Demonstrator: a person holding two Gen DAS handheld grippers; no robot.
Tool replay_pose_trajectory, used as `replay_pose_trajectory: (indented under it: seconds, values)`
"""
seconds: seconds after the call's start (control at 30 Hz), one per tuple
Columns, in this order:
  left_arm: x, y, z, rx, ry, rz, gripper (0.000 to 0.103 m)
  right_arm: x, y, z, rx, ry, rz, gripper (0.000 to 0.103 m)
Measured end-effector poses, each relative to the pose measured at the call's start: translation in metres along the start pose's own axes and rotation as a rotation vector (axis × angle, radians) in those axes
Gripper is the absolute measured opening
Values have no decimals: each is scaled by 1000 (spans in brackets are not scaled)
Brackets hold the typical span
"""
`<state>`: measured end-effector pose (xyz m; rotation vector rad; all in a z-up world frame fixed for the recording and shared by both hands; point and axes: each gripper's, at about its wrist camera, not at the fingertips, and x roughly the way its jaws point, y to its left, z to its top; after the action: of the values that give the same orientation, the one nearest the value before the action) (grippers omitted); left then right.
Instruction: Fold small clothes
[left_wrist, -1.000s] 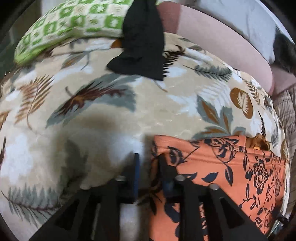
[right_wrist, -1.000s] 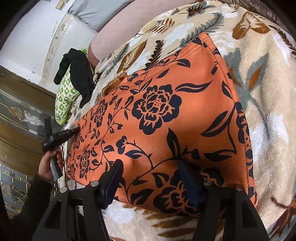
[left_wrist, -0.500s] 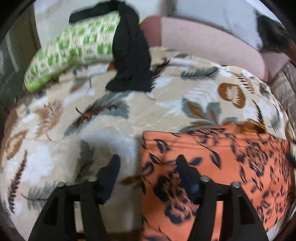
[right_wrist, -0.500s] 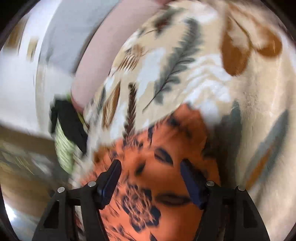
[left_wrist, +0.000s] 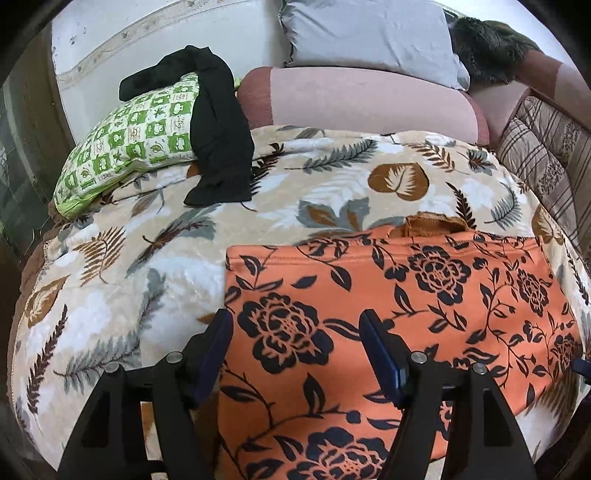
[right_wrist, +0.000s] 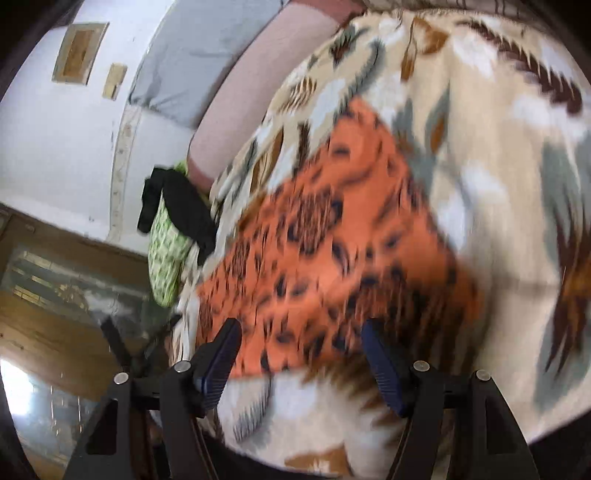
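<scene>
Both grippers have let go and pulled back since a second ago: the left gripper (left_wrist: 295, 354) was pinched on the left edge of the orange floral garment (left_wrist: 388, 332), and its fingers have just been opening, so now they're spread wide and hanging above the cloth, not pressing anything. Same deal with the right gripper (right_wrist: 299, 354); its fingers (right_wrist: 221, 354) stand wide apart with nothing pinched, and that view is pretty motion-blurred.

In the left wrist view the garment lies flat and folded in the lower right of the frame, on the leaf-print blanket (left_wrist: 147, 280) covering the bed. Its top hem shows a small gap with a brownish inner layer peeking out. In the right wrist view the same garment (right_wrist: 332, 229) sits mid-frame, lower edge just past the fingertips.

Upper left of the left view: a green checked pillow (left_wrist: 136, 136) with a black garment (left_wrist: 221, 147) draped over it and down onto the blanket. Behind that, a pink bolster (left_wrist: 369, 99) and a grey pillow (left_wrist: 369, 33).
</scene>
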<state>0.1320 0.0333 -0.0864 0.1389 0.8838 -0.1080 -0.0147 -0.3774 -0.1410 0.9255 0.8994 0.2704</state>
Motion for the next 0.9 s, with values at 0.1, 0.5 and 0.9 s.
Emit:
replay_pose_trajectory:
  seconds: [0.1, 0.5, 0.9]
  values:
    - [-3, -2, -4, -3, 11, 3, 71, 3, -34, 3, 168, -29, -85, 71]
    - [15, -17, -41, -15, 99, -28, 74, 4, -12, 30, 128, -51, -53, 73]
    - [17, -20, -52, -33, 114, -25, 78, 27, -16, 118, 152, -154, -63, 68]
